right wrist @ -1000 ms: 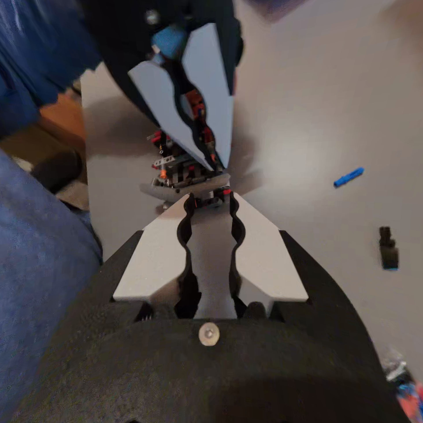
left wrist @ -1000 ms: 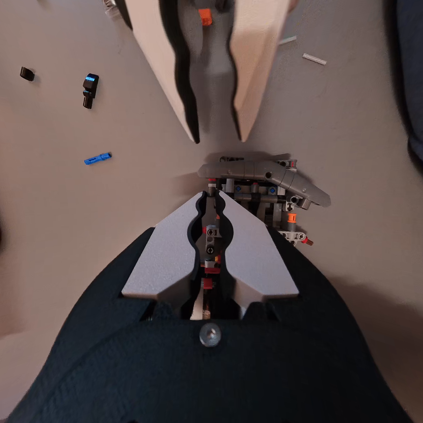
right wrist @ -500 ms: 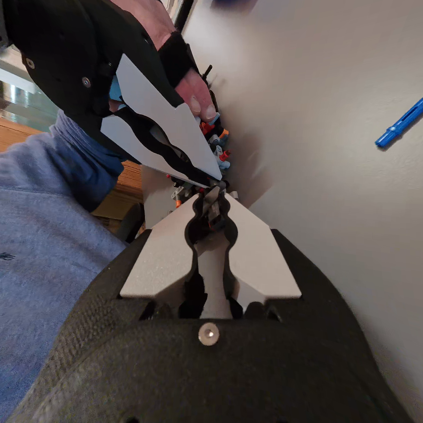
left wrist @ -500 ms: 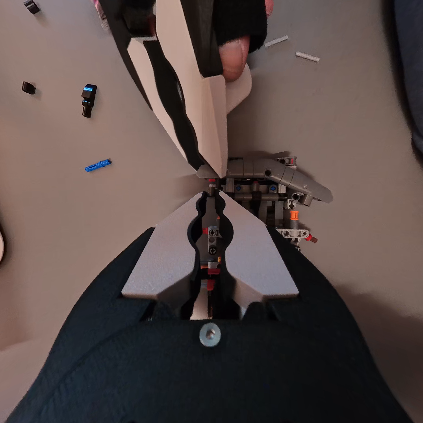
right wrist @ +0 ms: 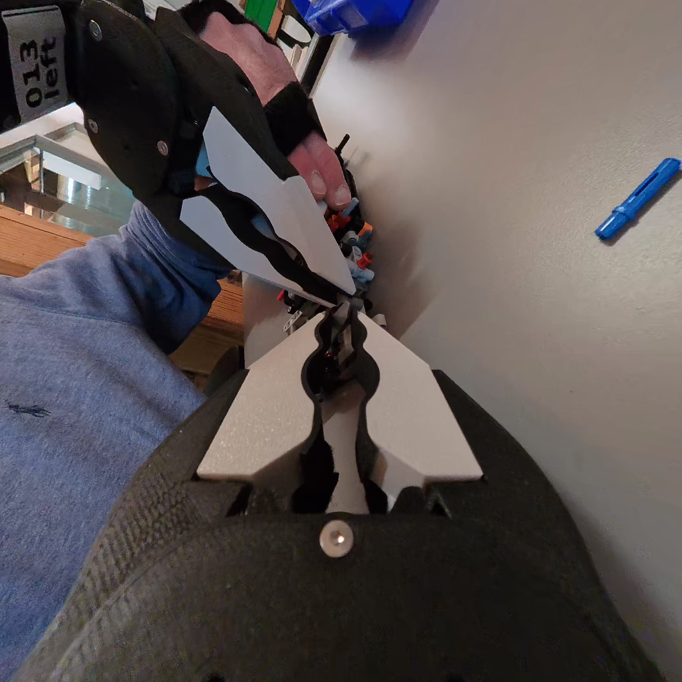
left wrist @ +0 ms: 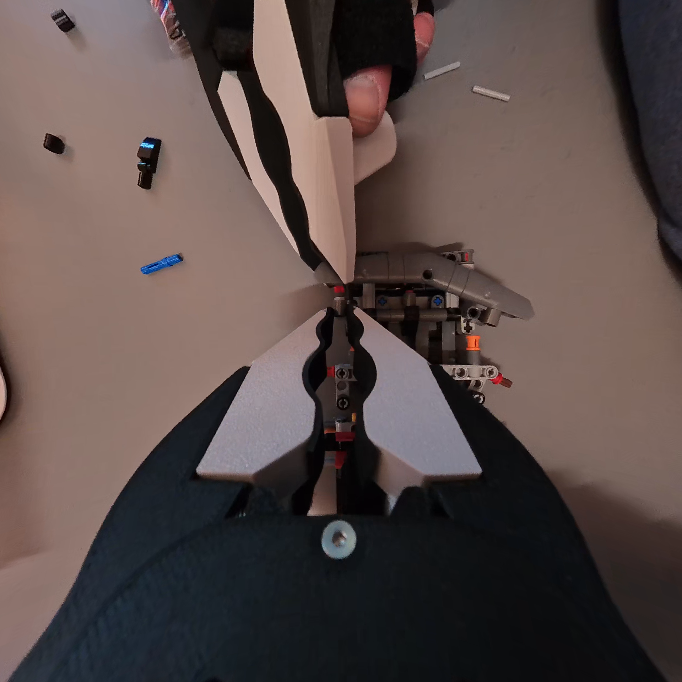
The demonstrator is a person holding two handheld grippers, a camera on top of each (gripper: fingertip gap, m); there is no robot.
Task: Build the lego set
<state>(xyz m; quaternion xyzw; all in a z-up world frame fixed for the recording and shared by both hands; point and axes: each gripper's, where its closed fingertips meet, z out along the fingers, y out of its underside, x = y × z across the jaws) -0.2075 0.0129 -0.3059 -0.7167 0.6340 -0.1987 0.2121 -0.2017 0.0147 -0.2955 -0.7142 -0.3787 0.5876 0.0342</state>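
The partly built grey lego model [left wrist: 424,291] lies on the beige table, with red, orange and blue pins showing. My left gripper [left wrist: 343,313] is shut on a grey beam at the model's left end, which runs back between its fingers. My right gripper [left wrist: 337,278] comes in from above, turned on its side, and is shut on the tip of the model's grey top panel, tip to tip with the left. In the right wrist view my right gripper [right wrist: 341,317] pinches a grey part of the model [right wrist: 341,345], and the left gripper [right wrist: 345,295] meets it from the upper left.
Loose on the table to the left lie a blue pin [left wrist: 161,264] [right wrist: 638,199], a black connector [left wrist: 147,162] and two small black pieces [left wrist: 54,143]. Two grey axles [left wrist: 491,93] lie at the far right. A pile of loose parts [right wrist: 354,240] sits behind the grippers. Left and right tips are no more than a few centimetres apart.
My right gripper was open and apart from the model; it has come in, rolled onto its side and shut on the model's end. My left gripper has stayed shut on the model.
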